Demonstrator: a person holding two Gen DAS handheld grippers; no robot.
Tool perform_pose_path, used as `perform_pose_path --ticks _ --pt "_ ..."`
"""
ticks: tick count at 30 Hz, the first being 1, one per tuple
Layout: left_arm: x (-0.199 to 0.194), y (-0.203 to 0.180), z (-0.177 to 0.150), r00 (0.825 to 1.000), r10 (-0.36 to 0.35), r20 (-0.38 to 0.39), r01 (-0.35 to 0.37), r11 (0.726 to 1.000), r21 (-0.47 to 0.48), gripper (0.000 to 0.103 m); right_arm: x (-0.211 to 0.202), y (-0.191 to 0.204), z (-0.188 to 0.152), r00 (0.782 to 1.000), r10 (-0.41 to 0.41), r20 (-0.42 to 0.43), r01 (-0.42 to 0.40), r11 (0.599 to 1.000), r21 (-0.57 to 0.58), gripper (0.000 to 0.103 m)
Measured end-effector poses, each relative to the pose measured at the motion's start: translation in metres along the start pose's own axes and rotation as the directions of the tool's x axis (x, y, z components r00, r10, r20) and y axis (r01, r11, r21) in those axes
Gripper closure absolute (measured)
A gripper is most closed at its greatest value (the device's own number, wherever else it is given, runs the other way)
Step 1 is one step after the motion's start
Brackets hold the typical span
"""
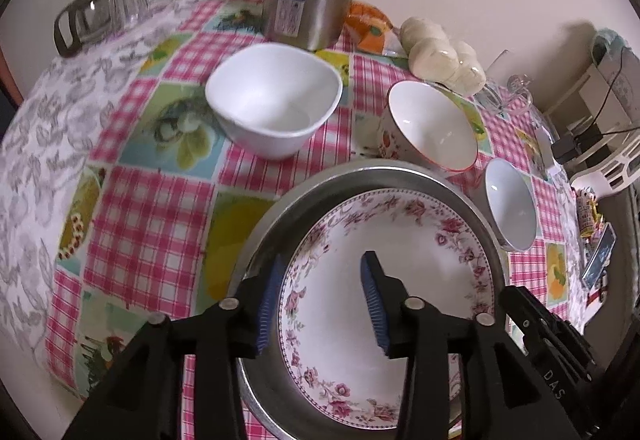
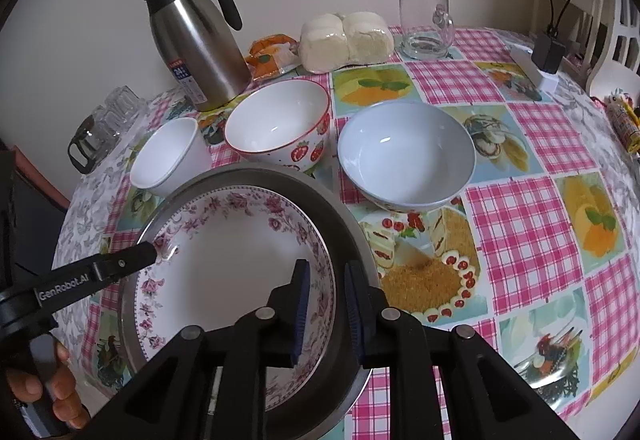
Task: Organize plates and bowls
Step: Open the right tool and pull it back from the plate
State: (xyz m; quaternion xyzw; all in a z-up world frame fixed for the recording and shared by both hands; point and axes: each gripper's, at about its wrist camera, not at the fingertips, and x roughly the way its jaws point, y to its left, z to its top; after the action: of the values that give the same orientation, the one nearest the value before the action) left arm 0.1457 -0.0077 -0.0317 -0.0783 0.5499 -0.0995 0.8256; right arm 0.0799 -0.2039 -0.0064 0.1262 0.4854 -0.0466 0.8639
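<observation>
floral plate [image 1: 384, 280]: round, so no long axis; lies face up, level, nested inside a metal plate [image 1: 288, 224] at the near edge of the table [image 1: 152, 216]. left gripper [image 1: 320, 304]: jaws apart, straddling the floral plate's left rim, pads clear of it. right gripper [image 2: 328, 316]: jaws nearly together, clamped across the right rims of both plates. three bowls behind: white bowl [image 1: 276, 100], strawberry bowl [image 2: 280, 124], grey bowl [image 2: 406, 154], all upright.

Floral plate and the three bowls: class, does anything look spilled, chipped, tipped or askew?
Nothing stands out. The floral plate sits nested in the metal plate; the three bowls stand upright, empty, without visible damage.
</observation>
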Motion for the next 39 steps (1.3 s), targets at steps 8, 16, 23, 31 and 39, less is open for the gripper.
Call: perform_pose_path --ticks 8,16,23,31,39 --pt "-0.001 0.000 0.000 0.998 0.056 0.017 -0.056 0.998 0.011 0.053 -0.006 0.002 0.000 0.999 -0.025 0.037 0.027 0.999 -0.035 0.044" --pt "-0.003 -0.003 0.001 0.993 0.101 0.063 -0.104 0.994 0.036 0.023 -0.009 0.004 0.001 0.996 -0.045 0.074 0.051 0.996 -0.069 0.026" --pt "-0.004 -0.002 0.003 0.988 0.129 0.088 -0.132 0.991 0.034 0.016 -0.010 0.002 0.001 0.994 -0.060 0.090 0.066 0.995 -0.075 0.015" --pt "-0.004 -0.002 0.003 0.986 0.128 0.104 -0.133 0.990 0.038 0.008 -0.010 0.002 0.001 0.993 -0.059 0.103 0.068 0.994 -0.080 0.001" --pt "-0.007 0.000 0.004 0.980 0.142 0.136 -0.146 0.989 0.020 0.004 -0.009 0.000 0.001 0.992 -0.062 0.107 0.070 0.995 -0.070 0.000"
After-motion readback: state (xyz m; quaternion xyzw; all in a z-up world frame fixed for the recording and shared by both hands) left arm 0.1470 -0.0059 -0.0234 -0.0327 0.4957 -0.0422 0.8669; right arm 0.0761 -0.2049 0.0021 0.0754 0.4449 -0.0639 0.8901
